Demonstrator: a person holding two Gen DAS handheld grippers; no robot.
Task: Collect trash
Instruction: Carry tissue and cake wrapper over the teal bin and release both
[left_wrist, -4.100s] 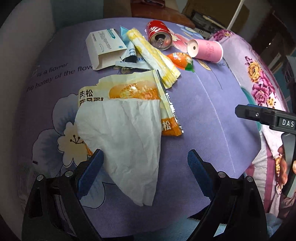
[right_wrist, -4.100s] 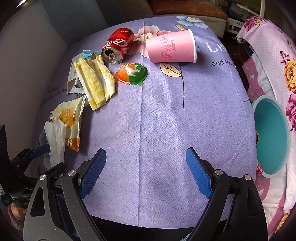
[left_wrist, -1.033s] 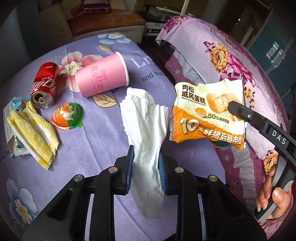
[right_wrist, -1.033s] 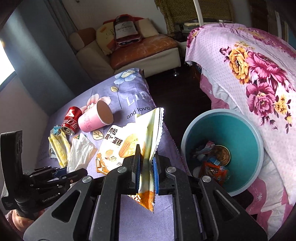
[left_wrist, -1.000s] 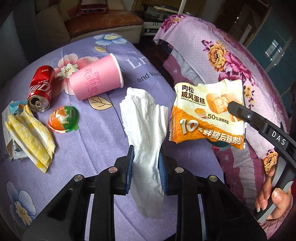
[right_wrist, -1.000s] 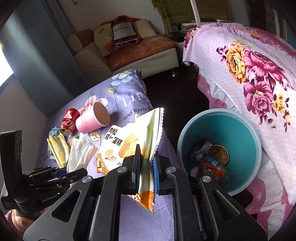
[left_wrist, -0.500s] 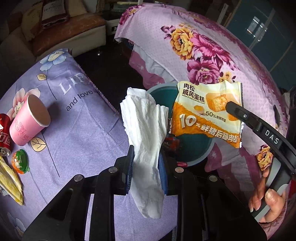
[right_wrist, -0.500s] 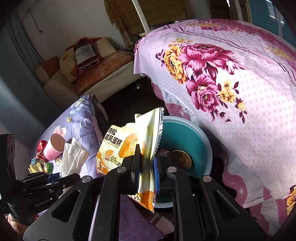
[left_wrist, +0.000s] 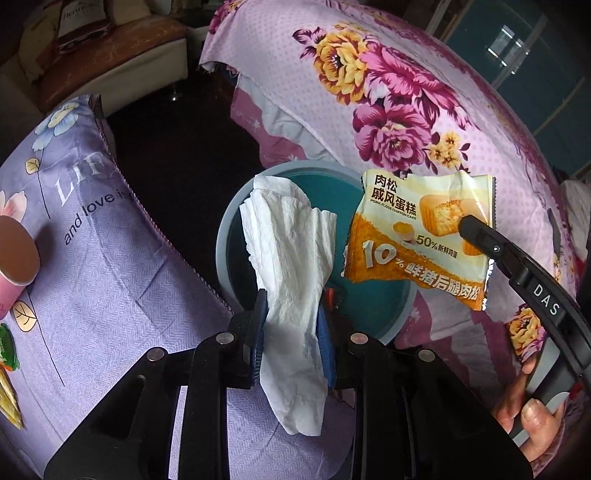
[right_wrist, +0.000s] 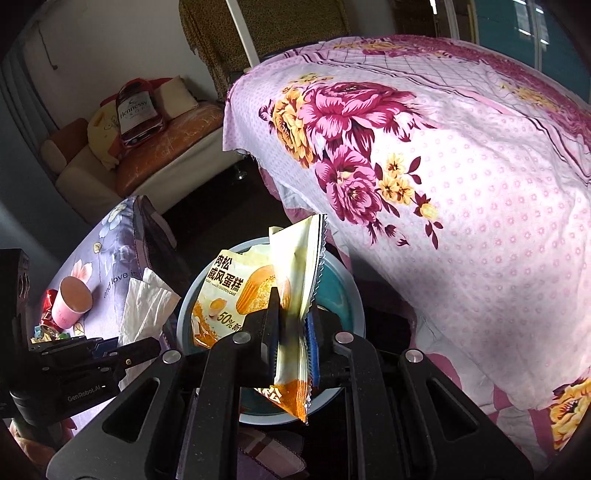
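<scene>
Purple flowered cloth (left_wrist: 110, 280) lies left of the left gripper (left_wrist: 291, 332), whose pads pinch a crumpled white tissue (left_wrist: 291, 251) — held over the teal bin (left_wrist: 236, 221) ahead. To its right, the right gripper (right_wrist: 291, 332) clamps an orange cake wrapper (right_wrist: 236, 295) — also above the bin's rim, beside the pink floral bedspread (right_wrist: 461, 203).

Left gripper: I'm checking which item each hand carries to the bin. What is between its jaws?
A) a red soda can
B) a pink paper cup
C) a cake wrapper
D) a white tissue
D: the left gripper is shut on the crumpled white tissue, held over the teal bin.
</scene>
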